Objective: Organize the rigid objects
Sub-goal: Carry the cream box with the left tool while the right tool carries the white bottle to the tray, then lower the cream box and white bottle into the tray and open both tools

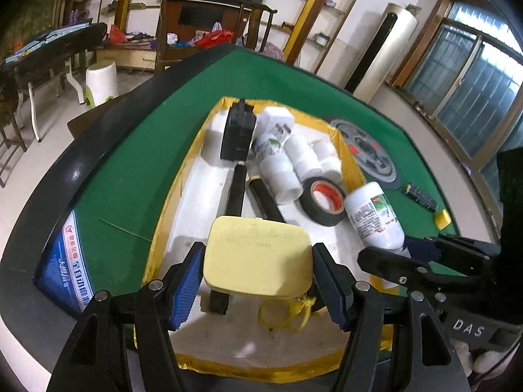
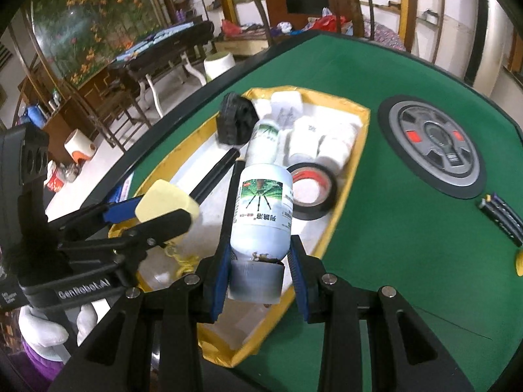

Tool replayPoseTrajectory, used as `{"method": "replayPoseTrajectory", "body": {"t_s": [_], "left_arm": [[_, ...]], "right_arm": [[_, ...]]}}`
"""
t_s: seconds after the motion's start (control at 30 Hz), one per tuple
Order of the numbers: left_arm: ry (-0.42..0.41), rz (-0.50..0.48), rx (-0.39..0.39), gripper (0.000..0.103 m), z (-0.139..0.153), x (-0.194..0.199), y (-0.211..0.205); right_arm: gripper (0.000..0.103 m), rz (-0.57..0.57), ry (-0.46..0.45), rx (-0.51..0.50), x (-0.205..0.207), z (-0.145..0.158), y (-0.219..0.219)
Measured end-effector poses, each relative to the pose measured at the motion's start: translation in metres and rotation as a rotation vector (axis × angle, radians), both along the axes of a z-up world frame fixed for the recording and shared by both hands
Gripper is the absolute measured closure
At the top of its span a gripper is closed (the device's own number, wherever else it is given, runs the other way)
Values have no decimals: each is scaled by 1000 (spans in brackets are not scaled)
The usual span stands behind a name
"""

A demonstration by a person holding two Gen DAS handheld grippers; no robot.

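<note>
The right gripper [image 2: 260,271] is clamped on the dark cap end of a white bottle [image 2: 261,210] whose green label carries Chinese writing too small to read; its long axis points away from the camera over the yellow-rimmed white tray [image 1: 163,209]. The left gripper [image 1: 258,289], lettered "GenRobot.AI" in the right wrist view, pinches a pale yellow bar [image 1: 256,254] above the tray. Inside lie more white bottles [image 1: 278,170], black tape [image 1: 323,201] and a black long-handled tool [image 1: 237,130].
</note>
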State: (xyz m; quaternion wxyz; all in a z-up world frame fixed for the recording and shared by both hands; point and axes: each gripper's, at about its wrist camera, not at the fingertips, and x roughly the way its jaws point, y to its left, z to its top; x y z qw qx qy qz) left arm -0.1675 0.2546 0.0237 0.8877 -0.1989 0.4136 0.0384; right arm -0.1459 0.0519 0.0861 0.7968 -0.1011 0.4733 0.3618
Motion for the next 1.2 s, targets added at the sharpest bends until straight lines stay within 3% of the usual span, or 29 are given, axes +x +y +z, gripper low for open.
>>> {"method": "replayPoseTrajectory", "body": {"t_s": [0.23,0.8,1.0,1.2], "left_arm": [[29,33,118,34,-9,-1,-1],[10,20,81,31,-4,-3,9],[6,28,64,26,0,-5,8],[-11,40,98,16,9,-8,1]], "right_arm": [[70,4,17,-63,6,-18,22],[70,-39,19,-95,26,-31,38],[65,-54,33,-61,28,-29,34],[60,-67,37,-4,26,-21,22]]}}
